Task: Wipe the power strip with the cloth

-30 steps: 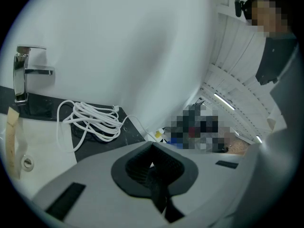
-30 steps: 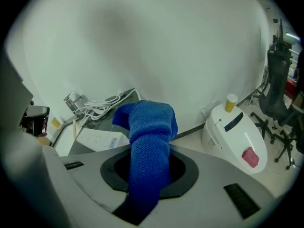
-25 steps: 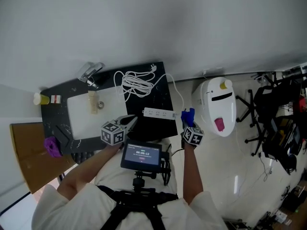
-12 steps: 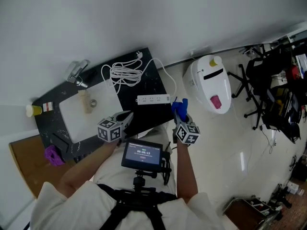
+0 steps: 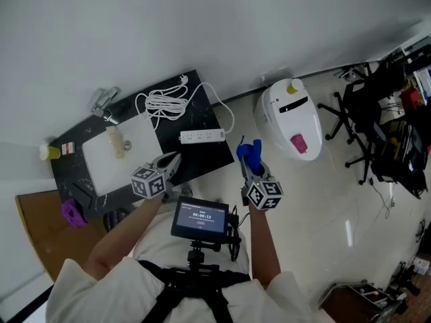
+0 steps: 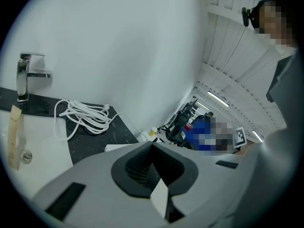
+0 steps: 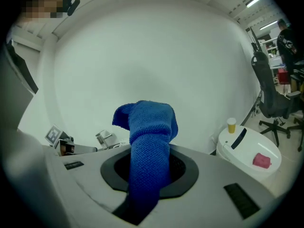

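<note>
Got the cloth (image 7: 149, 141) pinched in the right gripper (image 7: 151, 172): jaws closed narrow on the blue fabric, a folded wad sticking up past the tips, a tail running back down between the pads. Reading the left gripper (image 6: 153, 148) as closed too, dark pads meeting, nothing between them. Seeing the power strip (image 5: 202, 136) flat on the black counter (image 5: 205, 163), ahead of the left jaws and a bit to their right, near but not touching. From the left gripper view, only a white sliver of it shows over the jaw housing, just left of the tips. Relative to the right jaws: ahead and off to the left, well apart, no contact with the cloth. Right jaws apparently held off the counter's right edge, over the floor. Coiled white cable (image 5: 161, 101) beyond the strip, farther ahead of the left jaws, one loop running round to the strip's right end. Faucet (image 6: 26, 77) and white sink (image 5: 101, 163) ahead-left of the left jaws. White appliance (image 5: 291, 118) on the floor ahead-right of the right jaws. Chest-mounted screen (image 5: 199, 217) behind and between both grippers.
</note>
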The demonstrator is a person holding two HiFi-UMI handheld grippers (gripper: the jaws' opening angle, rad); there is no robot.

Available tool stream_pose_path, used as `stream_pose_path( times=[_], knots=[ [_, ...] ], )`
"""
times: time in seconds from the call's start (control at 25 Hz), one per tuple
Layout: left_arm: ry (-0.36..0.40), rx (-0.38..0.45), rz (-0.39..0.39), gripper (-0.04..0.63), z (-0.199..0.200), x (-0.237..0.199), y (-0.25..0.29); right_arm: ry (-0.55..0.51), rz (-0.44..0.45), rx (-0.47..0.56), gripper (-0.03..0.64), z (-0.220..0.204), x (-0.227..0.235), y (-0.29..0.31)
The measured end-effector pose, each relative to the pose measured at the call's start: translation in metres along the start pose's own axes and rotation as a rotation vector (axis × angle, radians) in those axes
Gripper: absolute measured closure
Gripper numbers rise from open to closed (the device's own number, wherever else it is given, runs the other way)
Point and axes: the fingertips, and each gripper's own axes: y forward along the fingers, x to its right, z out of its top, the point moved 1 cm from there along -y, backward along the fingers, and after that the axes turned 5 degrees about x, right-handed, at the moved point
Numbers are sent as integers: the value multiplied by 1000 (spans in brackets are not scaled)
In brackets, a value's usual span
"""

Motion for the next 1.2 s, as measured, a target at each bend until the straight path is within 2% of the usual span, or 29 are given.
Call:
stream_pose_path(
  times=[0.32, 0.56, 0.84, 1.2],
  knots=[
    [-34, 105, 57, 591, -41, 103, -26, 1, 82, -22, 528, 5, 18, -122],
    [-56, 155, 109, 591, -90, 156, -62, 3, 135, -24, 528, -8, 21, -196],
    [-80, 177, 159, 591, -131, 194, -103, -3, 192, -33, 528, -28, 10, -248],
    [-88, 197, 177, 591, -153, 192, -169, 7, 180, -46, 528, -62, -26, -281]
  ],
)
